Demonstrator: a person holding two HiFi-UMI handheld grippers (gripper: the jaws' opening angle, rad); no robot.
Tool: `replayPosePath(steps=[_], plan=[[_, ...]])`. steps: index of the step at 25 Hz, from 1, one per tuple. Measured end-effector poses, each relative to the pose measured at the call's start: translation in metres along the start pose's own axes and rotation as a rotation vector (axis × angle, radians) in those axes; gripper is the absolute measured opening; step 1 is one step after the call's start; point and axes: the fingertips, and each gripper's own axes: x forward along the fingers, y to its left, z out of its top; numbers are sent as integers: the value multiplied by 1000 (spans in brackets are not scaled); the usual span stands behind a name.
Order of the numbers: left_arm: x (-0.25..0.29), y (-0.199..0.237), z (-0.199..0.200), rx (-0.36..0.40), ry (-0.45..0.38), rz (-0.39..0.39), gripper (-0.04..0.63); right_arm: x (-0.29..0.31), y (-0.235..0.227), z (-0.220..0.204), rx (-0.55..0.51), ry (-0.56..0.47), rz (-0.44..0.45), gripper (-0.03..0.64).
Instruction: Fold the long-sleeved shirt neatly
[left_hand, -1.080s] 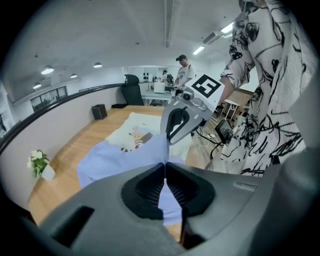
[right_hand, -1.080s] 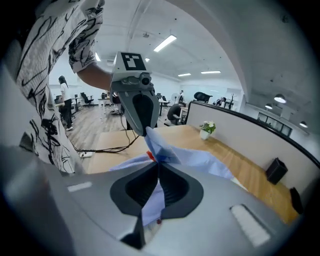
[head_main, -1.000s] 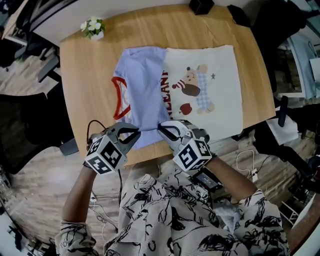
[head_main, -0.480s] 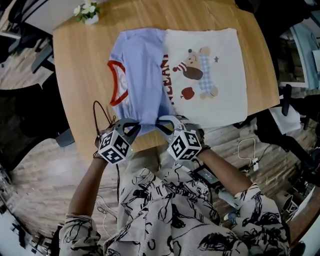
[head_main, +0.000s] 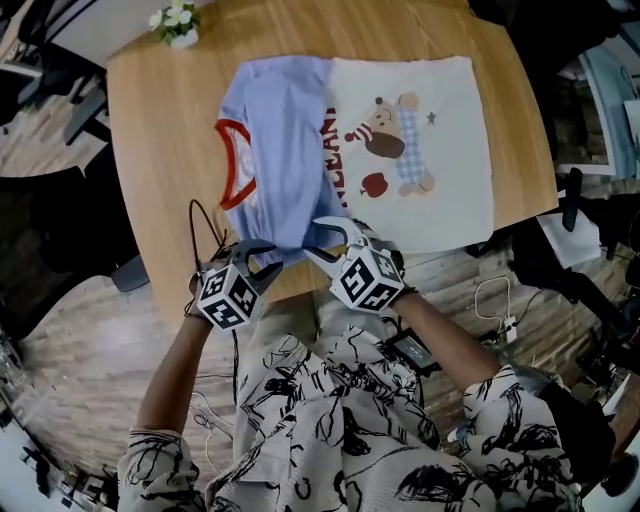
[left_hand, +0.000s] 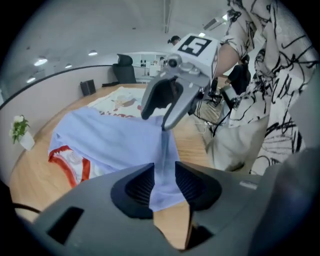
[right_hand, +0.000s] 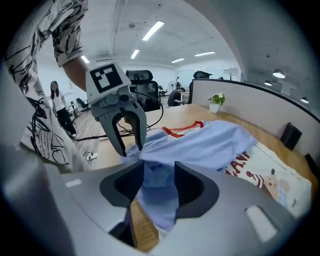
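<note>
A white long-sleeved shirt (head_main: 440, 150) with a bear print lies flat on the wooden table (head_main: 150, 150). Its light-blue sleeve (head_main: 285, 150) with red-trimmed collar is folded across the left part. The sleeve's near end lies at the table's front edge. My left gripper (head_main: 262, 256) and right gripper (head_main: 325, 240) face each other over that end. Both pairs of jaws are opening. In the left gripper view a thin ridge of blue cloth (left_hand: 164, 150) runs between the left gripper (left_hand: 164, 182) pads, which stand apart from it. Bunched blue cloth (right_hand: 159, 172) sits between the right gripper (right_hand: 159, 180) pads, loosely.
A small pot of white flowers (head_main: 175, 25) stands at the table's far left corner. A black cable (head_main: 193, 225) loops over the front left edge. Office chairs and floor cables surround the table. The person's patterned sleeves fill the foreground.
Both grippers have come down a little with the sleeve end to the table's front edge. Their jaws, shut on the blue cloth before, now stand apart.
</note>
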Motion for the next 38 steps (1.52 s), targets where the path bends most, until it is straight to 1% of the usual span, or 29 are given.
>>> replayPosePath(steps=[2,3,4,6,8,9,10,12,15,17,20,22,24,25,26,27,28,29,30,32,34,36,38], plan=[[-8,1,16,-51,-56,20,139,4,0,-5,-11,27,10,184],[-9,4,22,-72,-66,45,137,8,0,-9,-16,49,11,181],[-6,9,23,-81,-60,78,135,12,0,-15,-22,73,7,178],[4,18,19,-64,-23,157,123,19,0,-25,-37,115,-11,160],[12,23,11,-61,4,204,36,21,1,-29,-41,133,-33,96],[13,25,9,-76,7,210,18,19,0,-29,-39,136,-43,54],[13,25,7,-92,4,208,17,16,0,-28,-35,132,-56,15],[7,23,7,-111,-13,201,17,4,0,-25,-14,107,-85,14],[-4,19,5,-112,-30,199,17,-11,5,-27,55,70,-119,14],[-4,18,-2,-111,-12,195,17,-11,8,-41,129,80,-129,14],[-1,17,-5,-101,11,200,17,-8,10,-59,275,83,-125,15],[3,17,-6,-85,24,202,17,-7,11,-61,322,73,-118,15],[9,12,-10,-65,40,188,18,-7,16,-61,304,83,-101,25],[11,10,-12,-66,38,176,22,-8,19,-61,298,82,-87,49],[10,7,-12,-79,28,161,41,-12,22,-60,305,69,-73,98],[6,5,-10,-101,9,148,79,-19,22,-58,326,47,-66,126],[-1,4,-5,-124,-17,144,117,-28,20,-54,350,22,-70,135],[-11,7,2,-140,-48,152,132,-40,14,-51,370,-7,-87,159],[-23,11,13,-147,-81,170,145,-54,5,-48,388,-35,-114,186],[-49,18,42,-155,-150,219,175,-87,-15,-49,432,-84,-181,220],[-72,23,76,-176,-223,266,184,-125,-37,-57,480,-124,-254,249],[-90,31,113,-195,-293,306,192,-163,-62,-67,509,-160,-337,261],[-105,41,149,-185,-337,350,196,-200,-89,-81,525,-202,-422,265]])
